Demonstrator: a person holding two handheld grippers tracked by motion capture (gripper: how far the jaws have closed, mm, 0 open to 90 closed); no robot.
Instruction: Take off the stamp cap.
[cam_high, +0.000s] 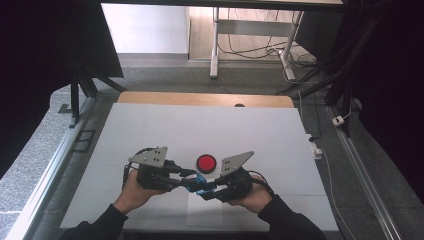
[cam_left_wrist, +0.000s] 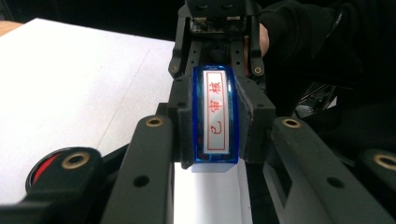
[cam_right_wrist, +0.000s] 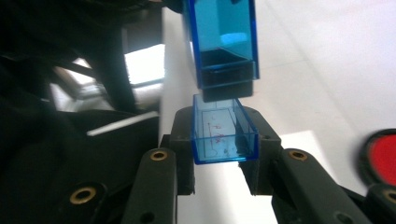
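Note:
A blue stamp (cam_left_wrist: 219, 112) with a white label and red characters sits between the pads of my left gripper (cam_left_wrist: 215, 122), which is shut on it. My right gripper (cam_right_wrist: 224, 142) is shut on the stamp's clear blue cap (cam_right_wrist: 219, 133). Seen from the right gripper view, the stamp body (cam_right_wrist: 219, 37) hangs just beyond the cap, its dark end at the cap's open mouth. In the high view the left gripper (cam_high: 192, 182) and right gripper (cam_high: 206, 191) meet tip to tip near the table's front, with the blue stamp (cam_high: 199, 181) between them.
A round red ink pad (cam_high: 206, 162) lies just behind the grippers, and it also appears as the red pad (cam_right_wrist: 383, 156) at the right. A white sheet (cam_high: 200, 212) lies under the hands on the white table top (cam_high: 200, 130). Desk legs and cables stand beyond the far edge.

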